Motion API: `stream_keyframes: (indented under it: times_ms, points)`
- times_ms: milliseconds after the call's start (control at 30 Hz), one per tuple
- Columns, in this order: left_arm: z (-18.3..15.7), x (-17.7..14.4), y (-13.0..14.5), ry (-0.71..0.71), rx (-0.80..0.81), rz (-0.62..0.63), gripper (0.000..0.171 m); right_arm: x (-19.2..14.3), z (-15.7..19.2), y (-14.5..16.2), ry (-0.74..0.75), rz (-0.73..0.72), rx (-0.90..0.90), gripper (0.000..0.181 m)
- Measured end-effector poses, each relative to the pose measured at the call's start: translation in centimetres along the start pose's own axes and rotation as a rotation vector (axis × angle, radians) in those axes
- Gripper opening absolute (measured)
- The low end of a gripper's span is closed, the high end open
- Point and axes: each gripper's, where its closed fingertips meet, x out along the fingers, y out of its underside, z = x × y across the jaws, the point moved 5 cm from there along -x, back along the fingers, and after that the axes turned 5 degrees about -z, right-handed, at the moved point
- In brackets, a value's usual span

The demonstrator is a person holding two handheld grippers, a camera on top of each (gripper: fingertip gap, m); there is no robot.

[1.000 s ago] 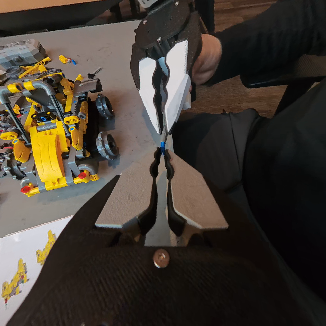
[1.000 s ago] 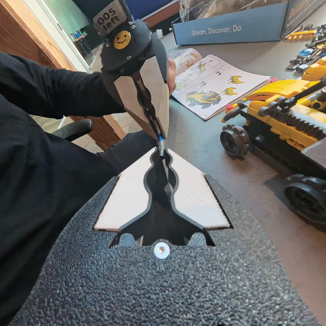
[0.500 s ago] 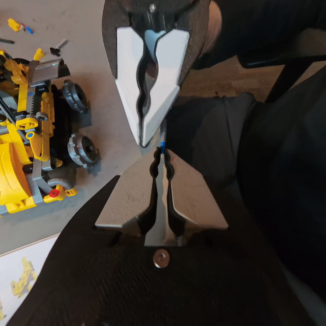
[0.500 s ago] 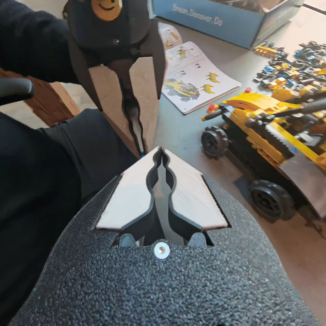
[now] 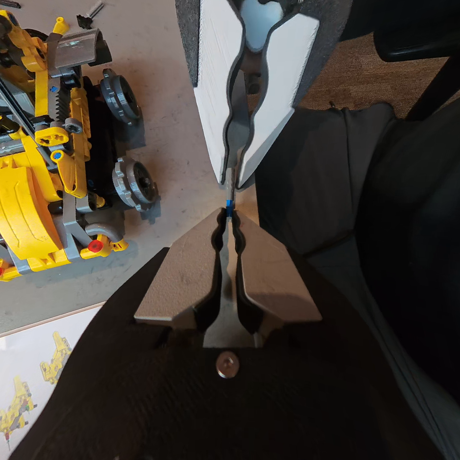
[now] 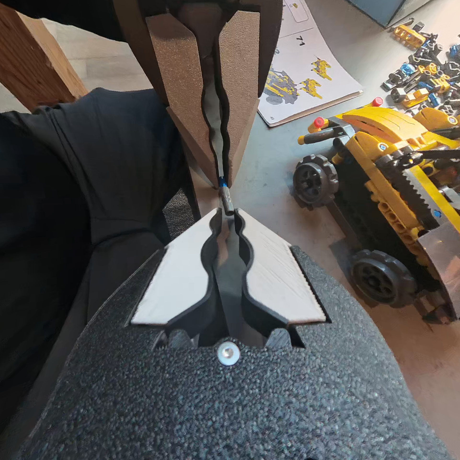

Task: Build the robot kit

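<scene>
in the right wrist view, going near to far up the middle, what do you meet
right gripper → grey pin → blue pin → left gripper pointing back at the camera

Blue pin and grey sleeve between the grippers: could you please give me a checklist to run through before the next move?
1. Left gripper shut on the blue pin: ok.
2. Right gripper shut on the grey sleeve: ok.
3. Pin and sleeve meet end to end: ok.
4. How far the pin sits inside the sleeve: cannot tell.
5. Both pieces apart from the yellow model vehicle: ok.
</scene>
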Motion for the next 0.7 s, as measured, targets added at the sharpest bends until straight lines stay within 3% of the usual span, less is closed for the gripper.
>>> stream_keyframes:
  times_ms: [267,500,700]
  points:
    - [0.34,-0.03,0.02,0.031,-0.048,0.012,0.001,-0.84,-0.29,-0.19,0.016,-0.016,-0.006,0.004]
    - [0.66,0.13,-0.35,0.067,-0.076,0.096,0.001,-0.4,-0.48,0.3,0.02,0.03,-0.002,0.003]
    - [0.91,0.14,-0.25,0.094,-0.129,0.067,0.001,-0.33,-0.41,0.31,0.016,0.043,-0.001,0.003]
